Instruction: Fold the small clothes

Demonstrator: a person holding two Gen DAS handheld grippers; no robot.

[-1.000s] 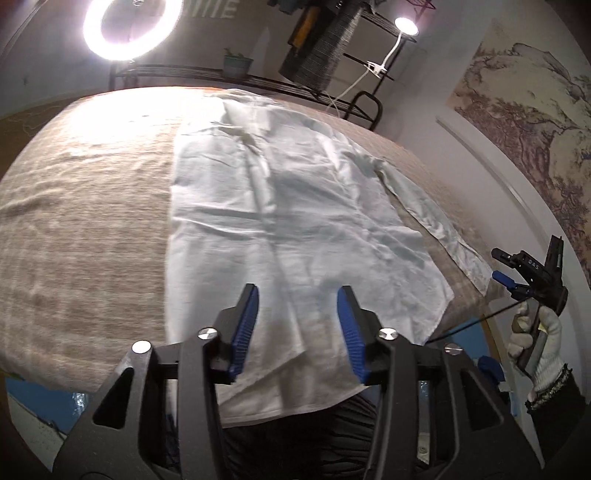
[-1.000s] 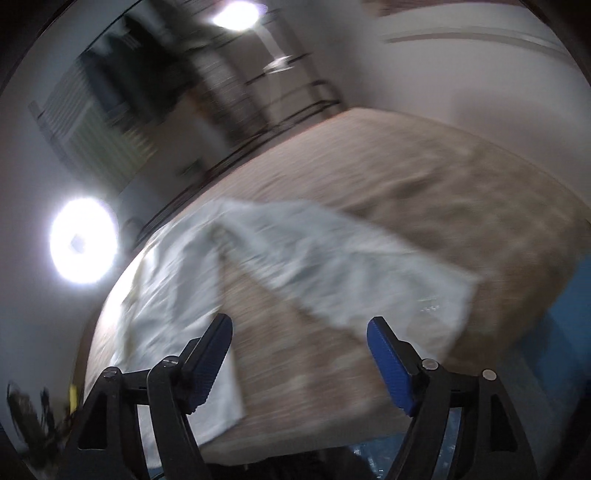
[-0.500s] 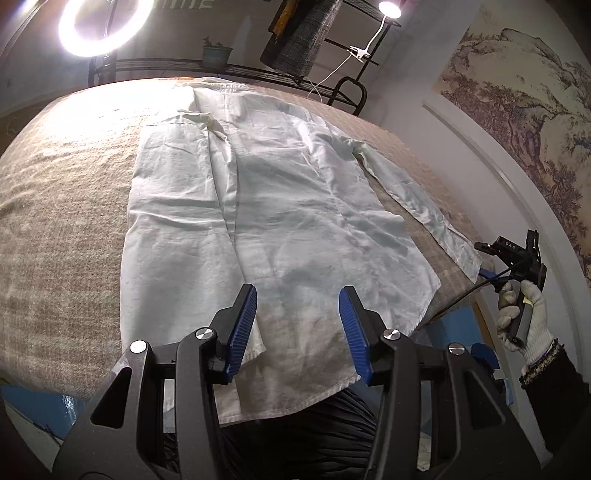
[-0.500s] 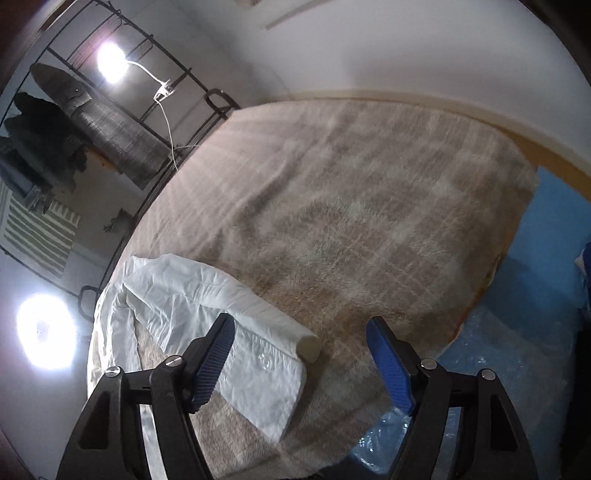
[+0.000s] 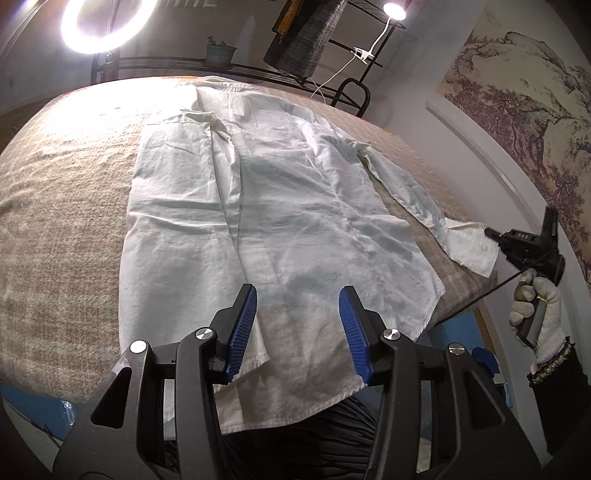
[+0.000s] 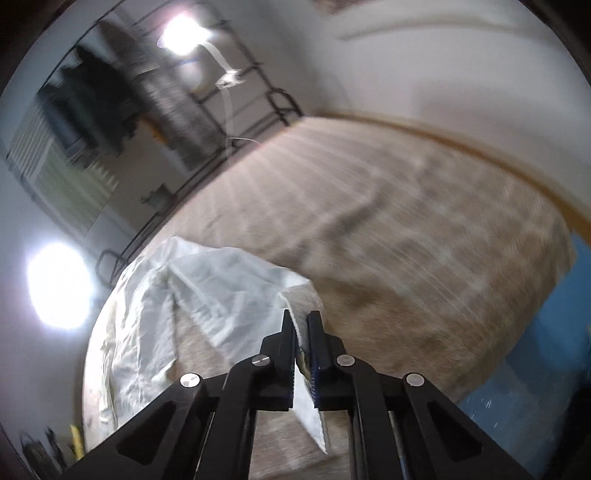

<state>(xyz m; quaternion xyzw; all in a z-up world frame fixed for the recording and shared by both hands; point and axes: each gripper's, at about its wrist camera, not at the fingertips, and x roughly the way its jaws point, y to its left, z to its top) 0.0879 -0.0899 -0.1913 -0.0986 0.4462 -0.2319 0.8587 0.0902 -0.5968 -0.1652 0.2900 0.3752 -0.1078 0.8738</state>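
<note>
A white long-sleeved shirt (image 5: 266,206) lies spread flat on a beige plaid blanket (image 5: 62,206), collar at the far end, hem hanging over the near edge. My left gripper (image 5: 297,314) is open and empty, hovering above the hem. Its right sleeve (image 5: 410,192) stretches out to the right. My right gripper (image 6: 301,325) is shut on the sleeve cuff (image 6: 295,295) and lifts it off the blanket; it also shows in the left wrist view (image 5: 491,234), held by a gloved hand (image 5: 535,310).
A ring light (image 5: 96,22) and a clip lamp (image 5: 394,11) shine behind the bed. A black metal rack (image 5: 347,92) with hanging clothes stands at the far side. A white wall (image 5: 480,155) with a landscape mural runs along the right. Blue floor (image 6: 546,354) lies beyond the bed edge.
My right gripper has closed on the sleeve cuff and raised it. My left gripper has stayed open over the hem, with its view shifted slightly.
</note>
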